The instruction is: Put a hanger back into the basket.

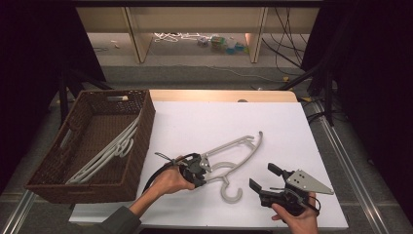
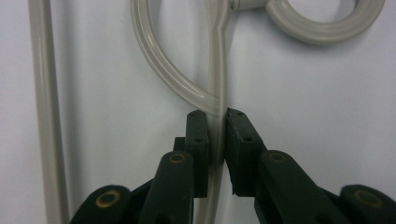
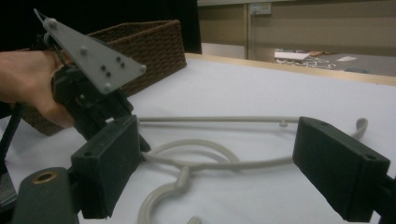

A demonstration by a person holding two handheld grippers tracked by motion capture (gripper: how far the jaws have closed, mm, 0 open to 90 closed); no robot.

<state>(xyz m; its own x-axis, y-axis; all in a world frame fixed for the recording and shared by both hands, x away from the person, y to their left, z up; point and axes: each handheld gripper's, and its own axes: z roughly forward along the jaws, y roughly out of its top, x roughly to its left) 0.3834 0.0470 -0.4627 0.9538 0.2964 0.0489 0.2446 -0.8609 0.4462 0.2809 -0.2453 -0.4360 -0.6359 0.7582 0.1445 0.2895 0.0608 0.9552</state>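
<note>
A pale grey plastic hanger (image 1: 233,144) lies flat on the white table top (image 1: 219,112), its hook (image 1: 231,194) pointing toward the near edge. My left gripper (image 1: 206,168) is shut on a thin bar of the hanger close to the neck; in the left gripper view both pads press that bar (image 2: 217,93) just below a curved loop. My right gripper (image 1: 261,176) rests near the front edge, to the right of the hook, wide open and holding nothing. In the right gripper view the hanger (image 3: 201,143) lies beyond its spread pads (image 3: 109,163).
A brown wicker basket (image 1: 141,141) stands at the table's left with several white hangers (image 1: 109,151) inside. The right gripper view shows the left hand and its gripper (image 3: 88,100) in front of the basket (image 3: 149,44). Beyond the far table edge are the floor, cables and shelf legs.
</note>
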